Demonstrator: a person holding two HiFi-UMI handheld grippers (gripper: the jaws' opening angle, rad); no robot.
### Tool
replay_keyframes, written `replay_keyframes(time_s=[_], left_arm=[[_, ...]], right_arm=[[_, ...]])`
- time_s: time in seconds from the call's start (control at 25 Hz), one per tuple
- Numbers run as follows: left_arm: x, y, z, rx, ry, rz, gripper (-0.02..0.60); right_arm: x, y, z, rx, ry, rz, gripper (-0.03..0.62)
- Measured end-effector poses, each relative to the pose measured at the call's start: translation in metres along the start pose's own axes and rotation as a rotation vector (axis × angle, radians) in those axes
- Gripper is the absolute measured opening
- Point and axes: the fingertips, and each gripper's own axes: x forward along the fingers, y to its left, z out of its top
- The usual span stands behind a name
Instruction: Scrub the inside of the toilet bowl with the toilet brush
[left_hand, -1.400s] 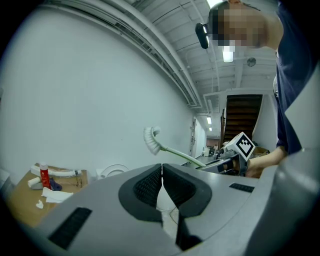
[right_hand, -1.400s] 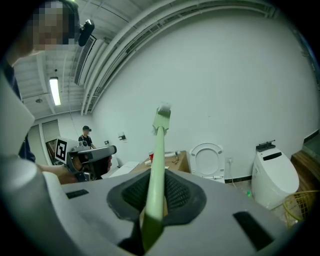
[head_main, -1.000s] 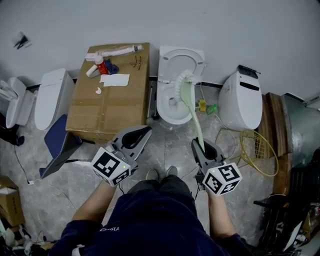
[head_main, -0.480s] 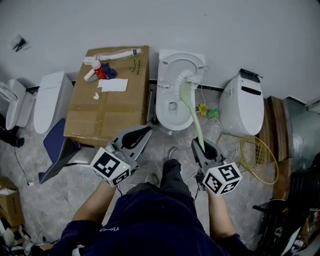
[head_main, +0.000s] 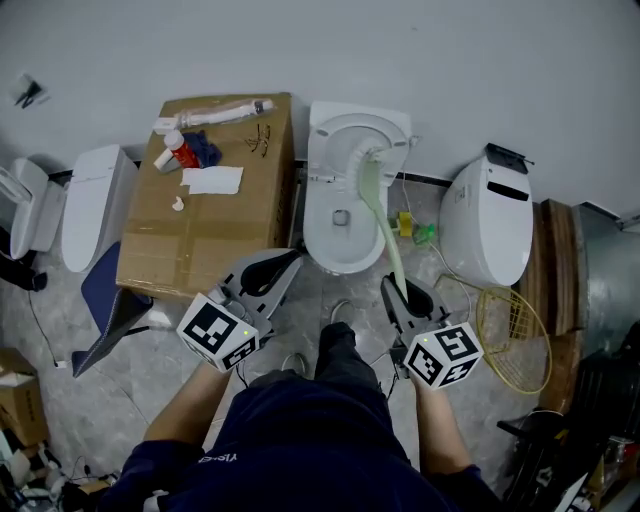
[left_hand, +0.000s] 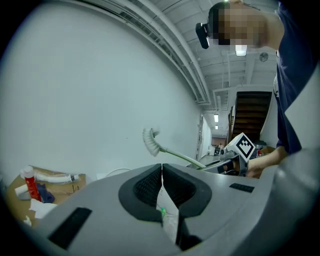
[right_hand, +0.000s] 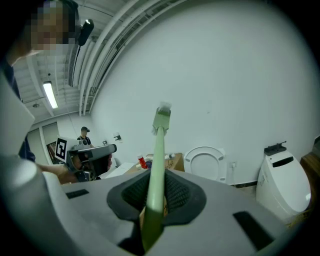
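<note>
Right gripper (head_main: 405, 296) clamped on pale green handle of toilet brush (head_main: 380, 215). Bristle head over rear of open toilet bowl (head_main: 318, 238); contact with porcelain not discernible. Left gripper (head_main: 272, 270) closed jaw to jaw, nothing between, just in front of bowl. Label on red bottle (head_main: 181, 150) atop cardboard box (head_main: 190, 240) too small to read. Lower end of brush handle concealed within jaws.

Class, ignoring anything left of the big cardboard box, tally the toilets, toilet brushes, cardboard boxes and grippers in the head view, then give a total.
Toilets: 2
Toilet brush: 1
Cardboard box: 1
Grippers: 2, the left gripper and the right gripper
Total: 6
</note>
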Motion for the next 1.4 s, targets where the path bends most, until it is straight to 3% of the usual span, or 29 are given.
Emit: replay_keyframes(time_s=[0.8,1.4], left_arm=[[0.164,0.085,0.008,-0.037,0.083,0.132,0.032],[0.213,0.125,-0.049,-0.111,0.148,0.183,0.032]], right_arm=[[0.101,-0.157,0.054,-0.014,0.115,0.114,0.055],[0.160,-0.223,0.021,-0.049,0.197,0.133,0.055]])
